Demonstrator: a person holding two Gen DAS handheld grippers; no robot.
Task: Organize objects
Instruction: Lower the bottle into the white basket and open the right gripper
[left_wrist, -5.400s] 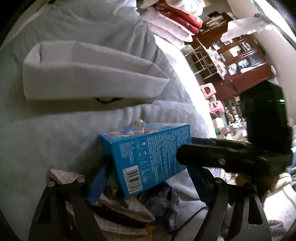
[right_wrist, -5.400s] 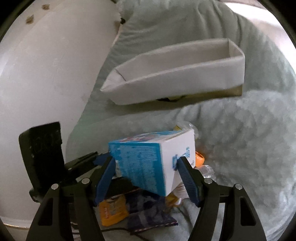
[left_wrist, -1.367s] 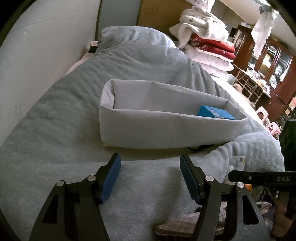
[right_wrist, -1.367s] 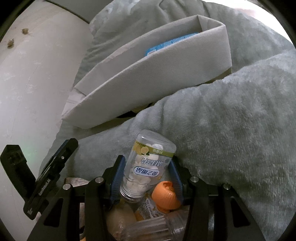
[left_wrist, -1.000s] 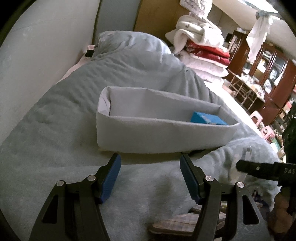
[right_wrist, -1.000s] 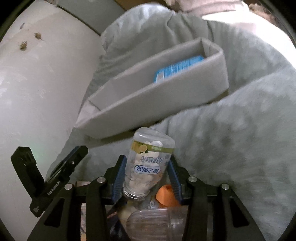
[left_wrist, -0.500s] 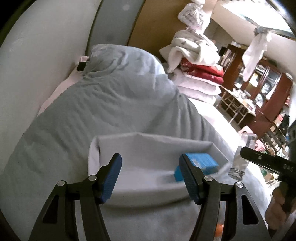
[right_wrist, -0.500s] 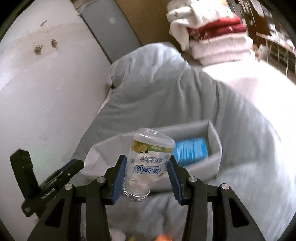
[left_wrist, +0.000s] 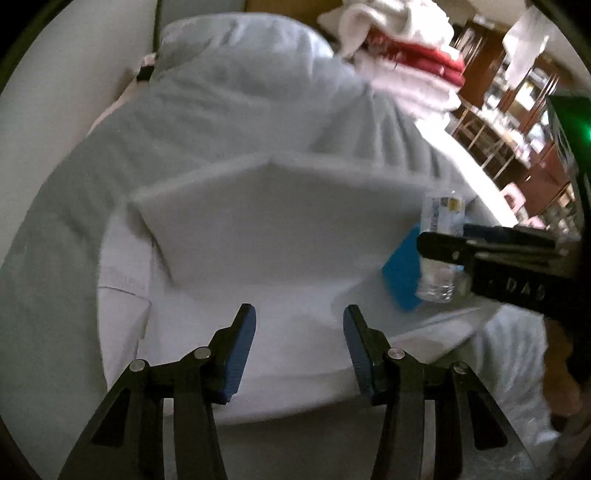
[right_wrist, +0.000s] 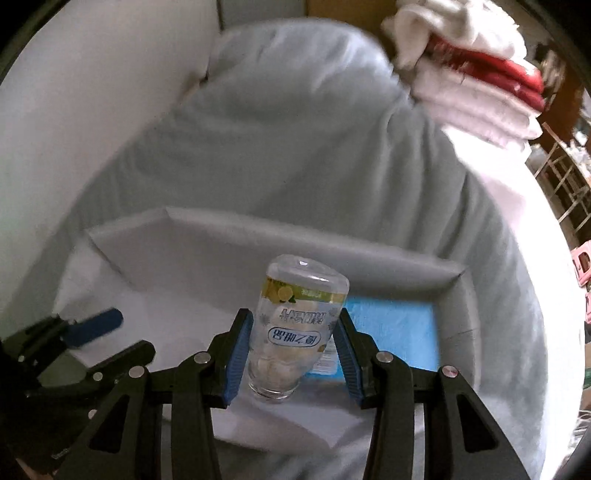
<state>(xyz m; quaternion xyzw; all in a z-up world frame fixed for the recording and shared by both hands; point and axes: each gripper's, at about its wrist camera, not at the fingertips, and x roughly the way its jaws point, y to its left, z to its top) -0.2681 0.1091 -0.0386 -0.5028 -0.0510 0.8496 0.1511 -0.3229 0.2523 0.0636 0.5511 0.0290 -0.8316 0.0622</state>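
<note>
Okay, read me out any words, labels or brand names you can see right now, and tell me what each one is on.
"DAS": on the right gripper body, left wrist view.
Clear bottle: label printed in Chinese, seen upside down and too blurred to read.
Blue box in the grey bin: no readable print.

Bed (right_wrist: 517, 229) covered with a rumpled grey-blue blanket (right_wrist: 295, 129) (left_wrist: 229, 96). Grey fabric box (right_wrist: 303, 236) (left_wrist: 258, 206) sits directly on the blanket, open top. Behind the box the blanket heaps up into a mound. Beyond the box, to its right, a stack of folded white and red bedding (right_wrist: 476, 77) (left_wrist: 406, 55). Pale sheet shows right of the box.
</note>
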